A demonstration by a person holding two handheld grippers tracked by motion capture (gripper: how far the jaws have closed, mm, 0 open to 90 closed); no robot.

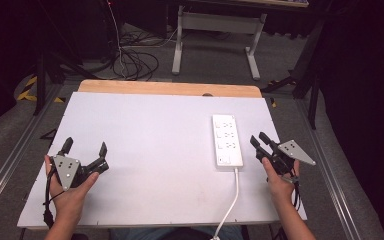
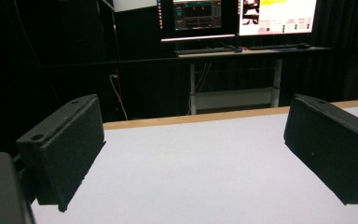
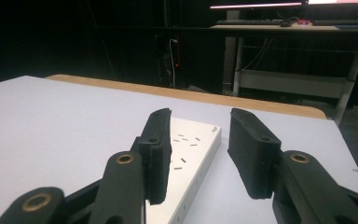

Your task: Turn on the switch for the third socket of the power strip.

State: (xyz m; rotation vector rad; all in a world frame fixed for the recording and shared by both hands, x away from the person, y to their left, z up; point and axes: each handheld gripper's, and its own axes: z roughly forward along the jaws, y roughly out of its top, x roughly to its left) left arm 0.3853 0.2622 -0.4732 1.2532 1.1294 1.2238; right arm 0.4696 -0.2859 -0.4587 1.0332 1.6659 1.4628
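Observation:
A white power strip (image 1: 227, 140) lies lengthwise on the right half of the white tabletop (image 1: 145, 150), and its white cable (image 1: 235, 192) runs off the near edge. My right gripper (image 1: 258, 138) sits just right of the strip, held in a hand. In the right gripper view its jaws (image 3: 200, 116) stand a narrow gap apart with nothing between them, and the strip (image 3: 191, 144) lies partly under the left jaw. My left gripper (image 1: 86, 146) rests at the near left of the table, jaws wide open over bare tabletop (image 2: 191, 158).
A wooden strip (image 1: 170, 88) borders the table's far edge. Beyond it stand a white desk frame (image 1: 215, 22) and loose cables on the floor (image 1: 130, 60). Lit monitors (image 2: 237, 14) sit on a desk further back. Dark drapes flank both sides.

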